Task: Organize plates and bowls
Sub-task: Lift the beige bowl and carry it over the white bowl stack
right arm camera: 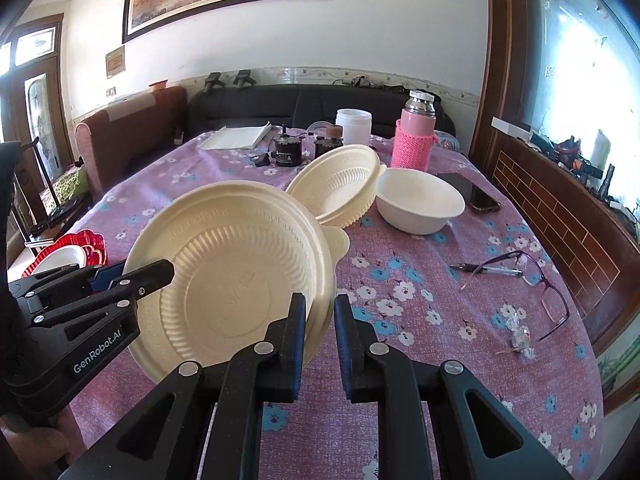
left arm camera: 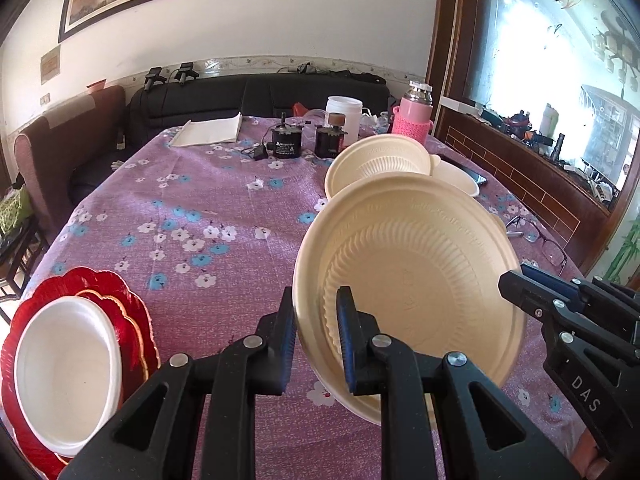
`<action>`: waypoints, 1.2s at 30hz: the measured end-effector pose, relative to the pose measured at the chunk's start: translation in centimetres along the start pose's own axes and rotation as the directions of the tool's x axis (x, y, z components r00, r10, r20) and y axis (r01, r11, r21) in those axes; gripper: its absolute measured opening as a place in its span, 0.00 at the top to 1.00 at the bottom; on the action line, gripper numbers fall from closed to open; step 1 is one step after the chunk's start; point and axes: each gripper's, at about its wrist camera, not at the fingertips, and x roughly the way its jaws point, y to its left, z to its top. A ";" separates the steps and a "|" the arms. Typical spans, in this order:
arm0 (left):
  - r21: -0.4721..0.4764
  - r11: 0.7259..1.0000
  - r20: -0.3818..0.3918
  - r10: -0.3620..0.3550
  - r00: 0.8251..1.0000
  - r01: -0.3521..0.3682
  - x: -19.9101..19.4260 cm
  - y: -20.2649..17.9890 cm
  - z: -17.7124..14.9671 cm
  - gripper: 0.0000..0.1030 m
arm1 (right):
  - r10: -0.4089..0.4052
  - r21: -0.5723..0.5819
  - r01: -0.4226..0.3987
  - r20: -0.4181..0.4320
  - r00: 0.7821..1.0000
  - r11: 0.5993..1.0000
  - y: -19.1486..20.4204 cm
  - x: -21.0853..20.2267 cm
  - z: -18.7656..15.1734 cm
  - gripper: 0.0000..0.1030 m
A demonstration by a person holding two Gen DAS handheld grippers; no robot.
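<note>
I hold a cream bowl [left arm camera: 412, 280] tilted above the surface [left arm camera: 200, 248], one rim pinched between my left fingers [left arm camera: 316, 340] and the opposite rim between my right fingers [right arm camera: 320, 340] (both sets closed on it). Farther back, another cream bowl [right arm camera: 340, 184] leans on a white bowl [right arm camera: 420, 200]. At my left, a white dish [left arm camera: 68, 368] rests on red plates [left arm camera: 132, 316].

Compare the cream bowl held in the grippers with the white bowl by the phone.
The cream bowl is ribbed, wide-rimmed and tipped on edge above the table; the white bowl is smooth, plain-rimmed and upright on the tablecloth. The left gripper and right gripper hold the cream bowl; nothing touches the white bowl. Both are round and empty.
</note>
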 end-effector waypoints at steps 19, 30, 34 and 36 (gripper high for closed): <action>-0.062 0.997 0.106 0.051 0.993 -0.045 -7.1 4.3 0.7 0.77 | 0.160 -0.013 -0.160 0.005 0.987 0.987 3.6 -2.0 2.7 0.84; -0.182 0.972 0.110 0.167 0.980 -0.145 -12.8 12.6 -0.4 0.77 | 0.375 -0.064 -0.383 -0.107 0.921 0.921 11.4 -0.7 5.8 0.84; -0.229 0.957 0.085 0.200 0.976 -0.176 -13.4 15.6 -1.4 0.76 | 0.445 -0.048 -0.462 -0.197 0.874 0.886 14.5 1.0 5.6 0.84; -0.249 0.950 0.073 0.212 0.975 -0.187 -13.3 16.8 -1.9 0.76 | 0.464 -0.043 -0.486 -0.237 0.854 0.873 16.0 1.9 5.4 0.83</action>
